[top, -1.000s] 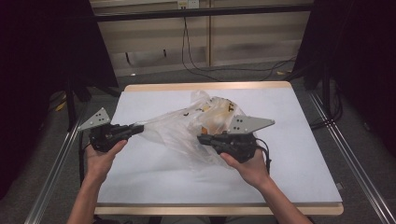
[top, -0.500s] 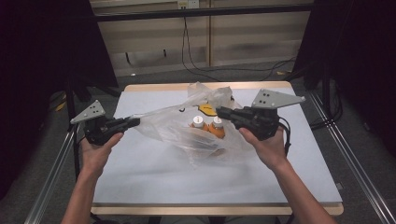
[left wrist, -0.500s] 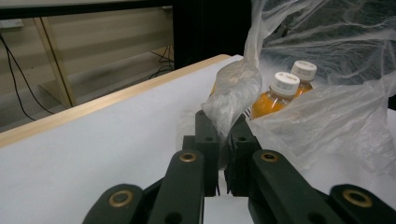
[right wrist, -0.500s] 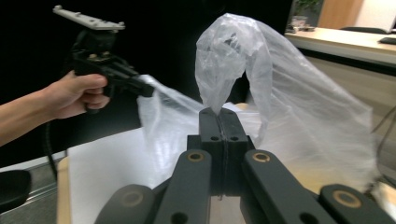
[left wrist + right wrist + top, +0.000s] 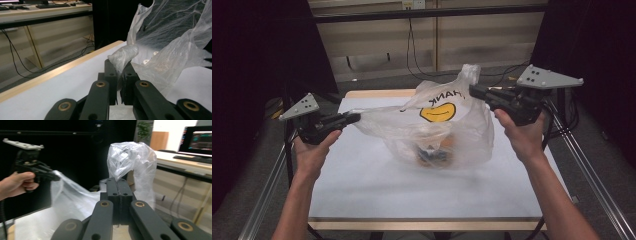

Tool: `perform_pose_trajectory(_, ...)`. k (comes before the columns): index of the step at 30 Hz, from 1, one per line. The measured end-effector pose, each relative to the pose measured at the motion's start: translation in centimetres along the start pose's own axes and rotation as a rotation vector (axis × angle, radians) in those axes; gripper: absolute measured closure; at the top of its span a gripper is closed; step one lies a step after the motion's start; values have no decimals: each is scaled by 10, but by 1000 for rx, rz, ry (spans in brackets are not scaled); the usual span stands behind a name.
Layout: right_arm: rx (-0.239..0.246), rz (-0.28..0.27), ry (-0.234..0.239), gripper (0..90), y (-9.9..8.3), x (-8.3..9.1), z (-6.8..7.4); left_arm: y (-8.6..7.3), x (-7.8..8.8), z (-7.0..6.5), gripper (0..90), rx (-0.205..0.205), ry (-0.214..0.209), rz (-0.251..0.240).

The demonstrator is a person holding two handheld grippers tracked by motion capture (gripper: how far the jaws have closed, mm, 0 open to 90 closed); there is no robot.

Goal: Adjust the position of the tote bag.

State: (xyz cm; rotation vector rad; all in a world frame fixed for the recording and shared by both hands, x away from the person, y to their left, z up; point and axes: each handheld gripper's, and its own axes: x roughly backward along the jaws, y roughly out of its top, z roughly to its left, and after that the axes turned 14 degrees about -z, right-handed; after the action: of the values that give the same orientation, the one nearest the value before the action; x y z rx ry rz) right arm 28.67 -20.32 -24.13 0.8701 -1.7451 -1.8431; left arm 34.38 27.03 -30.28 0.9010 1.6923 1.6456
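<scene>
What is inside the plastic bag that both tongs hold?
Through the plastic bag, some small items with an orange part lie at the bottom. The crumpled film blurs them, so what they are cannot be told.

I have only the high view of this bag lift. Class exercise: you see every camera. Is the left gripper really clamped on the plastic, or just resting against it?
Observer: Clamped. In the left gripper view the left gripper has its jaws closed on a bunched handle of the clear plastic bag.
Operator: And the right side?
Observer: The right gripper view shows the right gripper with its jaws pressed together on the other handle, which loops up above the tips.
Operator: Anything about the contents that I cannot see from above?
Observer: Through the bag's mouth, the left gripper view shows two small white round tops inside; what they belong to I cannot tell.
</scene>
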Motion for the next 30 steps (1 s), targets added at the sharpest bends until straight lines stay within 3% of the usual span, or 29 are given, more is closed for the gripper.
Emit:
perform_pose_trajectory(8,8,-23,-68,900,15,10,-20,20,10,-1,863,-1,6,-62)
perform_pose_trajectory(11,-15,-41,-154,900,19,20,-36,26,18,-5,866,-13,6,-53)
perform_pose_trajectory(14,-4,-43,-192,900,21,25,-43,28,22,-4,867,-8,15,-72)
perform_pose_trajectory(15,-20,-55,-207,900,22,31,-49,29,23,-3,868,-5,14,-77)
perform_pose_trajectory(21,-7,-63,-221,900,31,37,-55,37,15,-5,868,-12,0,-94)
perform_pose_trajectory(27,16,-73,-239,900,45,38,-52,59,8,-10,868,-26,1,-142)
perform_pose_trajectory(29,12,-54,-255,900,43,38,-52,61,5,-12,868,-32,7,-131)
perform_pose_trajectory(30,8,-42,-264,900,41,39,-53,58,2,-12,868,-35,10,-102)
